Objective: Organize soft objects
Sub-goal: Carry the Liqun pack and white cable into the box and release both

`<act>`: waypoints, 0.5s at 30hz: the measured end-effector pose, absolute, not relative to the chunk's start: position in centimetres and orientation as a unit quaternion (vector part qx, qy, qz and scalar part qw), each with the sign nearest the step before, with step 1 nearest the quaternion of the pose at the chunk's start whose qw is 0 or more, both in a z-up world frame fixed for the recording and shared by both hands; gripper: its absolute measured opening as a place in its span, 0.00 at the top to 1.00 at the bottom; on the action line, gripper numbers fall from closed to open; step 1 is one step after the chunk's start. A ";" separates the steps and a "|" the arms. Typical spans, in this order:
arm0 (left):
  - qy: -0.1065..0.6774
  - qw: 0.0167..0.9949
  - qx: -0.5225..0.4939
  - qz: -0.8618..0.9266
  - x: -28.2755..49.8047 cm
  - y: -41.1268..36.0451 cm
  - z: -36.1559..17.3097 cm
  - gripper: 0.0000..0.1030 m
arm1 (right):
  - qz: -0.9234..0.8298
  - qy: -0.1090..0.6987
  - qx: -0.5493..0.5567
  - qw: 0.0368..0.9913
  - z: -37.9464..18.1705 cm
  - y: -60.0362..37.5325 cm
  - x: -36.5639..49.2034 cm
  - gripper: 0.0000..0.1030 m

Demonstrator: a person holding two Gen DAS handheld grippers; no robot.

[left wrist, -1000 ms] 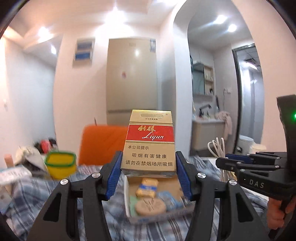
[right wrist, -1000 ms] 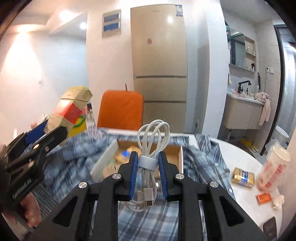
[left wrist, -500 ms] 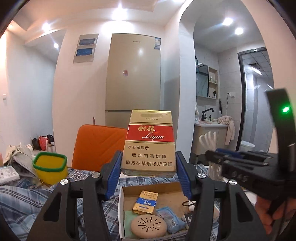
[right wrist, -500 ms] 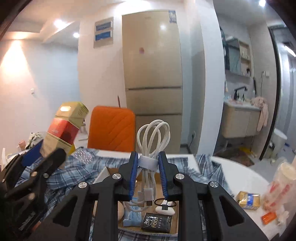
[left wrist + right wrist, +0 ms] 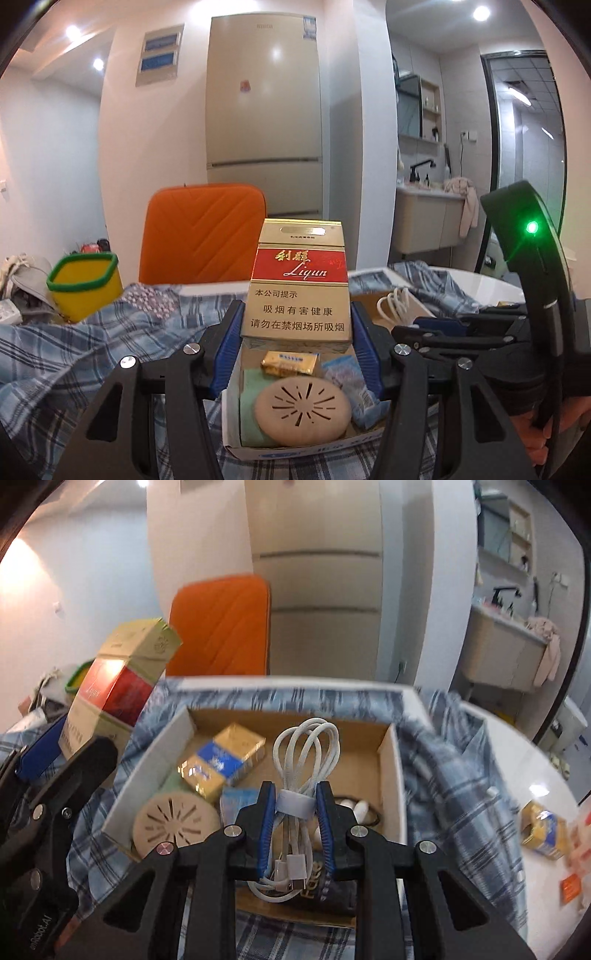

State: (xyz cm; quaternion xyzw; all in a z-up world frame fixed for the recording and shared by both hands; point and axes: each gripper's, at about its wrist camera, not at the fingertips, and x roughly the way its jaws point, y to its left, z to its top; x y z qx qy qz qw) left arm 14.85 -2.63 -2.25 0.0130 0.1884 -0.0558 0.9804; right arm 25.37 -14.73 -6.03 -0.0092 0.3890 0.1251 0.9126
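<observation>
Left tongs clamped on cigarette pack, right tongs clamped on cable, both above box on desk.

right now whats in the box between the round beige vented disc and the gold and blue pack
In the right wrist view nothing: the round vented disc and the gold and blue pack meet with no gap in the cardboard box. A pale green item's edge shows just behind them.
</observation>
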 end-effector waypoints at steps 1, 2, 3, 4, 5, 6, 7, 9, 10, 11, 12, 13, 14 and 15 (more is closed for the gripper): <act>0.197 0.979 0.011 -0.057 15.1 -2.6 -2.4 0.47 | 0.127 0.397 -0.009 0.909 -6.5 -14.7 25.6 0.77; 0.204 0.977 0.009 -0.057 15.4 -2.6 -2.6 0.47 | 0.126 0.402 -0.011 0.907 -7.0 -14.7 25.8 0.77; 0.211 0.976 0.007 -0.057 15.5 -2.5 -2.8 0.47 | 0.125 0.404 -0.014 0.906 -7.2 -14.7 25.8 0.77; 0.218 0.974 0.005 -0.056 15.7 -2.5 -3.0 0.47 | 0.124 0.407 -0.016 0.905 -7.5 -14.7 25.9 0.77; 0.225 0.973 0.005 -0.056 15.8 -2.5 -3.2 0.47 | 0.125 0.410 -0.016 0.903 -7.9 -14.7 26.1 0.77; 0.232 0.971 0.005 -0.055 16.1 -2.6 -3.3 0.47 | 0.126 0.414 -0.014 0.901 -8.0 -14.8 26.2 0.77; 0.239 0.969 0.005 -0.056 16.4 -2.7 -3.4 0.47 | 0.124 0.419 -0.011 0.899 -8.2 -14.8 26.3 0.77; 0.249 0.967 0.008 -0.057 16.7 -2.8 -3.7 0.47 | 0.123 0.426 -0.006 0.897 -8.6 -15.2 26.5 0.76; 0.254 0.965 0.009 -0.057 16.9 -2.9 -3.8 0.47 | 0.120 0.425 -0.006 0.897 -8.6 -15.4 26.5 0.76; 0.260 0.964 0.011 -0.057 17.2 -2.9 -4.0 0.46 | 0.117 0.423 -0.007 0.899 -8.7 -15.2 26.3 0.76; 0.265 0.962 0.013 -0.057 17.3 -3.0 -4.2 0.46 | 0.113 0.418 -0.006 0.901 -8.5 -15.5 26.1 0.76; 0.272 0.961 0.015 -0.055 17.6 -3.1 -4.3 0.47 | 0.110 0.412 -0.004 0.904 -8.2 -15.7 26.0 0.75; 0.278 0.959 0.017 -0.052 17.8 -3.1 -4.5 0.47 | 0.106 0.407 -0.004 0.907 -7.9 -15.8 25.8 0.68; 0.283 0.958 0.016 -0.051 18.0 -3.1 -4.6 0.47 | 0.100 0.398 -0.007 0.912 -7.7 -16.0 25.7 0.62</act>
